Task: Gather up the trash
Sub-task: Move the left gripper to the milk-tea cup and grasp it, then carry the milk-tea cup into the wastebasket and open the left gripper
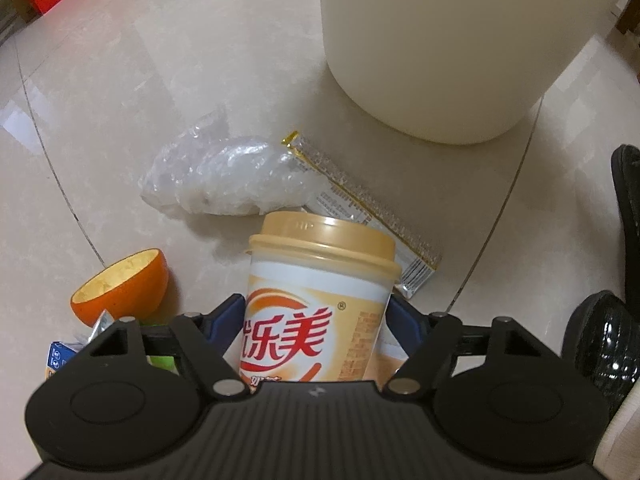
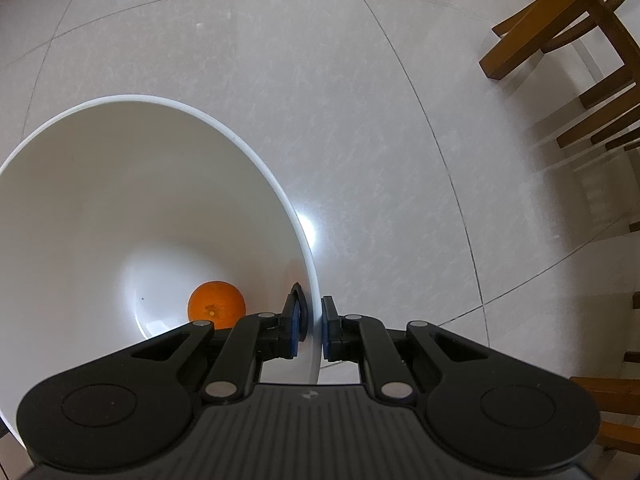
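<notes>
The left tongs [image 1: 316, 320] grip the milk-tea cup [image 1: 320, 292] at mid-body; squeeze gently to avoid crushing it. The right tongs [image 2: 311, 326], clamped on the white bin's rim [image 2: 308, 240], should hold it steady.

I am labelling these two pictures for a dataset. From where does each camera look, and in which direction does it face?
Left wrist: on the left gripper, facing steeply down at the floor; its fingers flank a milk tea cup, beside an orange peel half, plastic wrap and a wrapper.
Right wrist: on the right gripper, facing down, clamped on the bin wall; an orange lies inside.
Shared: the white bin and tiled floor.
</notes>
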The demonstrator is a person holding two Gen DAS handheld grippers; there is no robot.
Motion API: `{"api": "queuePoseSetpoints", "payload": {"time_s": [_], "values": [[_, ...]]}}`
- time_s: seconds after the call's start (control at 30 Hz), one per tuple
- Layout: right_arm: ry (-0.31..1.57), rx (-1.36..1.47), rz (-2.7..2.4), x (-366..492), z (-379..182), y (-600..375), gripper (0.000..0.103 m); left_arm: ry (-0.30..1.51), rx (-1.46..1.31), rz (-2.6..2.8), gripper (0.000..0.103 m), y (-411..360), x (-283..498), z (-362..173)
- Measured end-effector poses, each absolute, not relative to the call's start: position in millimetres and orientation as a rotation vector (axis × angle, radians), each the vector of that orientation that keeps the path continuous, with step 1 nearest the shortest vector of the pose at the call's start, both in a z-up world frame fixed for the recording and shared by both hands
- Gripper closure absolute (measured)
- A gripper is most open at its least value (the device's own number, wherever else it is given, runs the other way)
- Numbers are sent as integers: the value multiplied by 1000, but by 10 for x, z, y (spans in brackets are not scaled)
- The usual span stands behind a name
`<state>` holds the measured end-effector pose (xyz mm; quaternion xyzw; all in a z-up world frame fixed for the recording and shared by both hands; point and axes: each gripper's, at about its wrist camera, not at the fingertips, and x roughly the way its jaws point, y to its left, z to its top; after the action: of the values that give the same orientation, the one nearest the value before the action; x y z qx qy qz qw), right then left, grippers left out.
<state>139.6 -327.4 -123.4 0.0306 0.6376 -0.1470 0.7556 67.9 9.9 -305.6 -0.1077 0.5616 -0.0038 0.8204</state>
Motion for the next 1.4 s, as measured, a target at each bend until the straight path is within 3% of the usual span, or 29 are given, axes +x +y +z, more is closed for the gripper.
{"api": "queuePoseSetpoints", "payload": {"time_s": [0.53,0.87,1.13,1.37,1.4], "values": [[1389,37,-337,1385,-1233,-3208,89,1162,-274,1,30,310,523,-2216],[1386,23,-342,1382,-1227,-3188,88,1123,-241,-27,30,461,542,-1231],[1381,23,-335,1387,-1228,-3201,88,916,-270,-76,30,653,1072,-64],[1379,25,-337,1376,-1233,-3199,88,833,-300,-138,29,398,1638,91],[1379,25,-336,1379,-1233,-3200,88,840,-295,-135,23,354,1682,60]]}}
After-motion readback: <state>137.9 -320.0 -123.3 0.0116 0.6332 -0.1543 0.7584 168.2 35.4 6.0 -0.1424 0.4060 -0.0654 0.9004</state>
